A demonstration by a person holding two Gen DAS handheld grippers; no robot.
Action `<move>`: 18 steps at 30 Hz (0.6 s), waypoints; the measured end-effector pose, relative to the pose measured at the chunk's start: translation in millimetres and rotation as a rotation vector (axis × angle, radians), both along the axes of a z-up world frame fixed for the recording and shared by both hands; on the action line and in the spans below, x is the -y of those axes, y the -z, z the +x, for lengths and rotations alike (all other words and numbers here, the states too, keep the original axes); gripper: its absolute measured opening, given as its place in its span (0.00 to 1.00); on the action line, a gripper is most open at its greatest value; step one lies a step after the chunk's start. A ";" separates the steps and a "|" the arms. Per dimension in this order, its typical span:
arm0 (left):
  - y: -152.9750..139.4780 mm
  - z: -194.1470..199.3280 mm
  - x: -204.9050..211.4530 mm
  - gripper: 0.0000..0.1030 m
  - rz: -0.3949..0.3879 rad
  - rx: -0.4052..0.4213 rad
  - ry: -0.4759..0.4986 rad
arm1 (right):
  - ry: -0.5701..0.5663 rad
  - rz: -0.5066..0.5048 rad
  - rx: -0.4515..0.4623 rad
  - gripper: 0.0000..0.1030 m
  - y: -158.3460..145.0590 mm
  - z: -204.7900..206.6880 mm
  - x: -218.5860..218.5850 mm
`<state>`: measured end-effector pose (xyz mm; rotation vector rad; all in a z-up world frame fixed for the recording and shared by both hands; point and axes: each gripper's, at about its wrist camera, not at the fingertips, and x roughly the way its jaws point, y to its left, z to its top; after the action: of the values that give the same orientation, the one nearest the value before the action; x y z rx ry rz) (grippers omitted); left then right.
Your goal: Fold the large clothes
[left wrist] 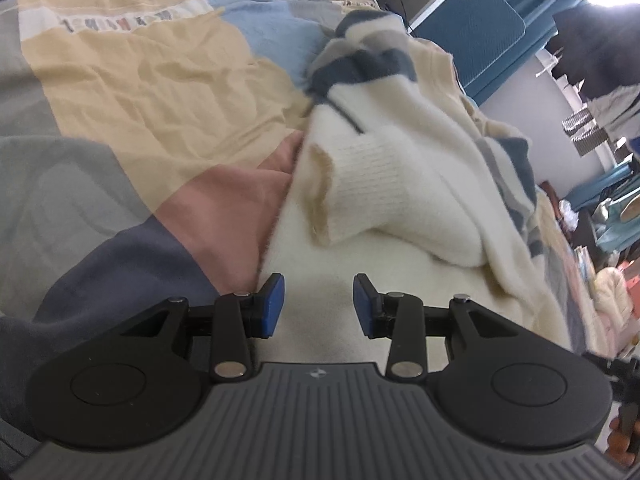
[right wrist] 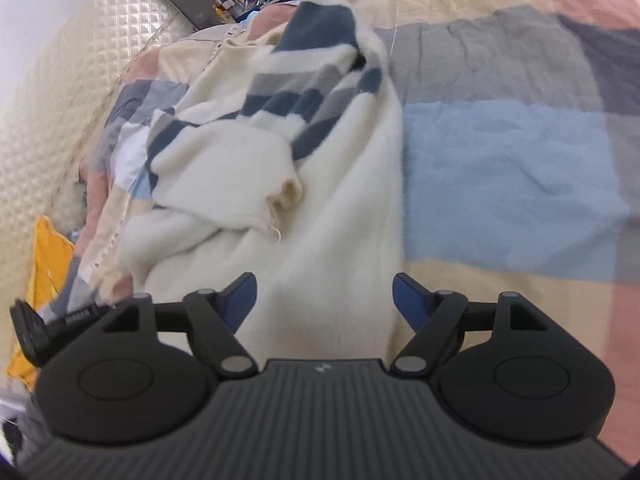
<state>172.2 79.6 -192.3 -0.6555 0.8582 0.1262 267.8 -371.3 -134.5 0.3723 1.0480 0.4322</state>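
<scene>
- The sweater [left wrist: 404, 184], cream and fuzzy with navy and grey stripes, lies bunched on the patchwork bedspread [left wrist: 132, 92], in front of both of my grippers.
- In the left wrist view a ribbed cuff [left wrist: 360, 184] of one sleeve is folded back over the cream body, its open end facing left; the striped part [left wrist: 360, 56] is heaped at the far end.
- In the right wrist view the sweater [right wrist: 332, 216] runs from near to far through the middle of the frame, with a loose cuff [right wrist: 288, 192] lying on its left half and the stripes [right wrist: 304, 80] bunched farther off.
- My left gripper [left wrist: 319, 304] sits over the near cream edge of the sweater, blue pads [left wrist: 273, 306] parted; plain fabric shows in the gap and neither pad presses on it, so it is released.
- My right gripper [right wrist: 324, 300] is spread wide, its pads [right wrist: 408, 300] either side of the near cream strip without pinching it; released too.
- The bedspread [right wrist: 512, 184] shows light blue, grey, tan and pink blocks to the right of the sweater.
- Far right in the left view stand blue furniture [left wrist: 480, 40] and a dark heap of clothing [left wrist: 600, 40].
- At the left of the right view are a quilted cream headboard [right wrist: 60, 100] and something yellow [right wrist: 44, 268] low down.
</scene>
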 end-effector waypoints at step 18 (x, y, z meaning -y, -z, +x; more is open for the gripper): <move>-2.0 -6.0 -11.4 0.44 0.026 -0.007 -0.107 | 0.005 -0.139 0.107 0.09 38.2 14.9 -5.9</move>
<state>166.2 91.0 -190.3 -0.6767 0.8269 0.2354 282.6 -365.4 -172.7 0.2254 0.9668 0.3684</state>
